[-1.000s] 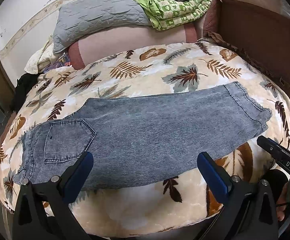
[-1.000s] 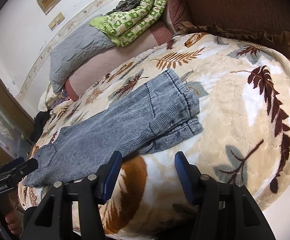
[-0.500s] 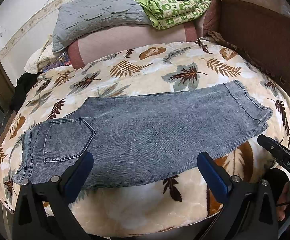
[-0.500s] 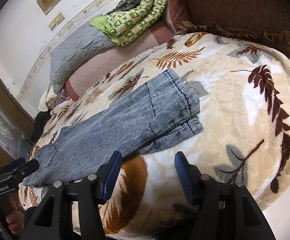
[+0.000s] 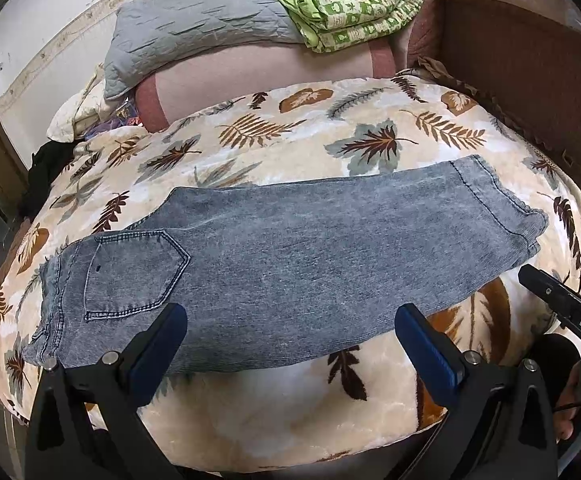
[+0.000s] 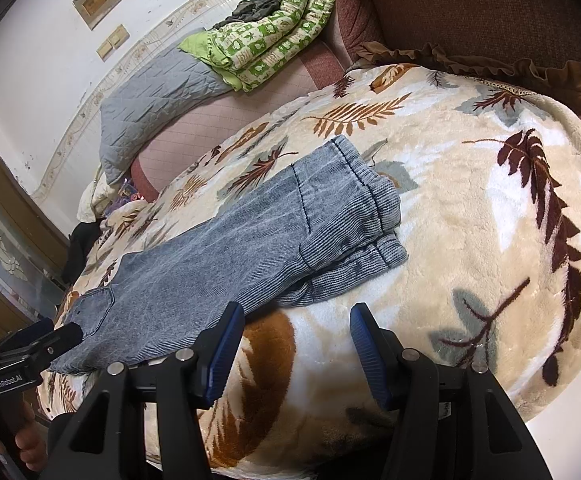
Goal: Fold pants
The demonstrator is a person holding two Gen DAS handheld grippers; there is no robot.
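Nothing has been moved in the last moment: the pants point(image 5: 290, 264) are laid flat on the leafy blanket point(image 5: 290, 128), one leg on the other, while the left gripper point(image 5: 290, 340) and right gripper point(image 6: 296, 340) are held wide and empty, so folding is not begun.

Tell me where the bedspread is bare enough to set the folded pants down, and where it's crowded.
Free: the wide leaf-print blanket stretch beyond the pants cuffs, towards the brown frilled edge; also the band between the pants and the pink bolster. Crowded: the far end, stacked with the grey quilt and green blanket.
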